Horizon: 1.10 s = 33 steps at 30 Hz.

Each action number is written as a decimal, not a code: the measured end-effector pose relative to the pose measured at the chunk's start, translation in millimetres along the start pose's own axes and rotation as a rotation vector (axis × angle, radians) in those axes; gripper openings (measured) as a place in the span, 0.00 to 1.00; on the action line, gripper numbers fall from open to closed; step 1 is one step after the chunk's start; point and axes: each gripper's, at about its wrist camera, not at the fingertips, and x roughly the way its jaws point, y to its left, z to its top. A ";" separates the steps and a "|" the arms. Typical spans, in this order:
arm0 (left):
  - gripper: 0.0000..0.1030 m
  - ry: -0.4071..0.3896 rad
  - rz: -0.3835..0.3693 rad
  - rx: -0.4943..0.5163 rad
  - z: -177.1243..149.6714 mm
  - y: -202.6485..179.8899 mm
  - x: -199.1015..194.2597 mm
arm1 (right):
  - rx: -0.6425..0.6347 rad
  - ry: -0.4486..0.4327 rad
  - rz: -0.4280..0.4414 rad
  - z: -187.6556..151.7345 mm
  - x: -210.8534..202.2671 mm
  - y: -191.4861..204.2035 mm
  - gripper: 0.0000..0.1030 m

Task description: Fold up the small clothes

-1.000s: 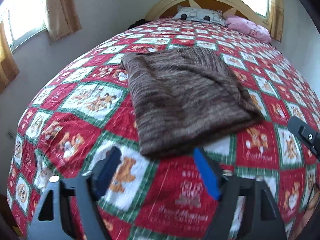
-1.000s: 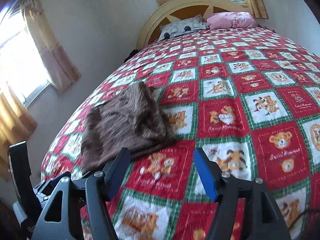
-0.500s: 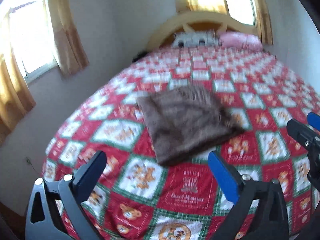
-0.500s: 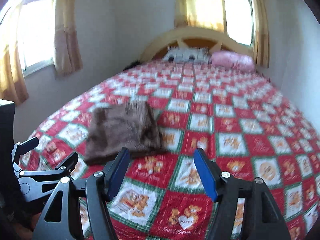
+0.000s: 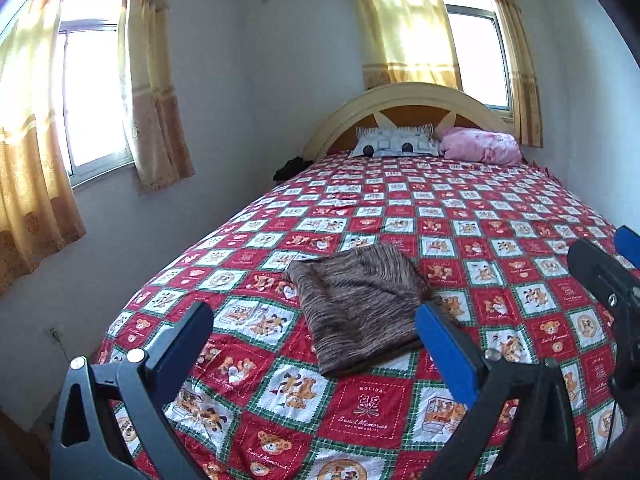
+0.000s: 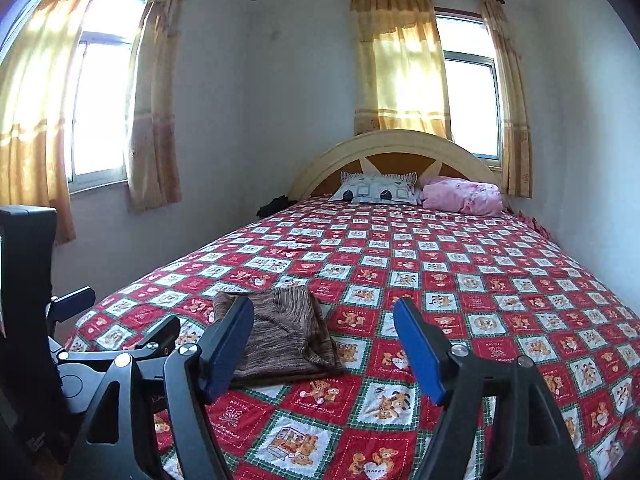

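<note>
Left wrist: patchwork bedspread (image 5: 500, 240), curtained windows (image 5: 476, 56).

brown folded garment (image 6: 280, 336): left edge hidden behind a finger of the right hand-held gripper (image 6: 324, 344)
right hand-held gripper in left wrist view (image 5: 612, 280): cut by right edge, only one blue tip and black body show
left hand-held gripper in right wrist view (image 6: 116, 332): partly behind the near finger; gap unreadable
dark object by headboard (image 5: 291, 168): too small to identify
bedspread (image 5: 500, 240): near end cut by bottom edge; panel text mostly illegible
</note>
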 end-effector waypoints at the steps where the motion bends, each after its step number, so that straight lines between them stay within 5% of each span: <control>1: 1.00 -0.003 -0.003 -0.003 0.6 -0.1 -1.1 | 0.004 0.001 -0.001 0.0 -0.9 -0.6 0.71; 33: 1.00 -0.013 0.025 0.005 -0.8 -1.9 -7.5 | 0.055 0.055 0.023 -11.5 7.7 -2.2 0.71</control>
